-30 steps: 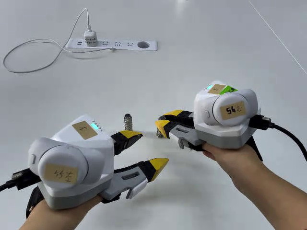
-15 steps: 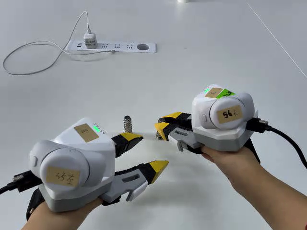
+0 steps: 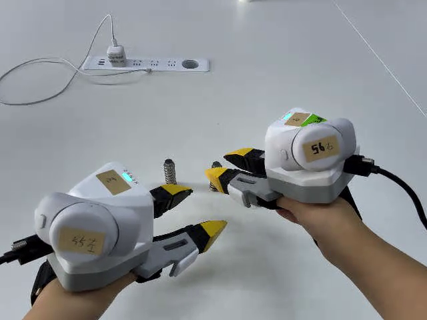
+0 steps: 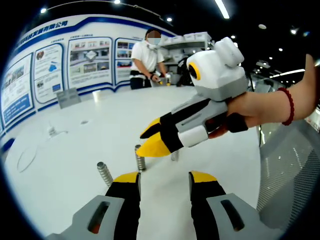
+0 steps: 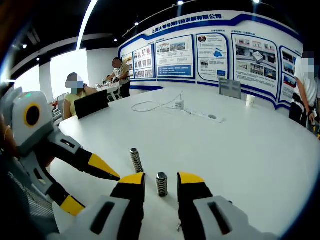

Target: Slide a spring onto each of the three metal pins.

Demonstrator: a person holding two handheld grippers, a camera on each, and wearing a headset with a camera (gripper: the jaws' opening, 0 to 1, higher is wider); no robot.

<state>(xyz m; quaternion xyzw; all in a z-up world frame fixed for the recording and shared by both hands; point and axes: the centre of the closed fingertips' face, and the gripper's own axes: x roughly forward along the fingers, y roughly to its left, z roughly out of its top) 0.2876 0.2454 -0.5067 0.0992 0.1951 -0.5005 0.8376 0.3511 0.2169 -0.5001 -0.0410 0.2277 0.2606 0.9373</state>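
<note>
One spring [image 5: 161, 184] stands up straight on its pin, in the middle part of the desk [image 3: 280, 60], far from its edges. It sits between the two jaws of the right gripper [image 3: 223, 165]. The jaws are a little apart, one on each side of the spring, and a small gap shows on both sides, so they are not squeezing it.

A second spring [image 5: 136, 160] stands on its own pin just beside the first one. So two pins look done.

A third pin [image 4: 174, 156] peeks out from behind the right gripper in the left gripper view. It is too small and too hidden to tell if it has a spring on it. That one may be the job that is left.

The right gripper is low over the desk and points toward the left gripper [image 3: 198, 209]. The left gripper waits near the springs with its jaws wide apart and nothing in them. Its tips point toward the two springs.
</note>
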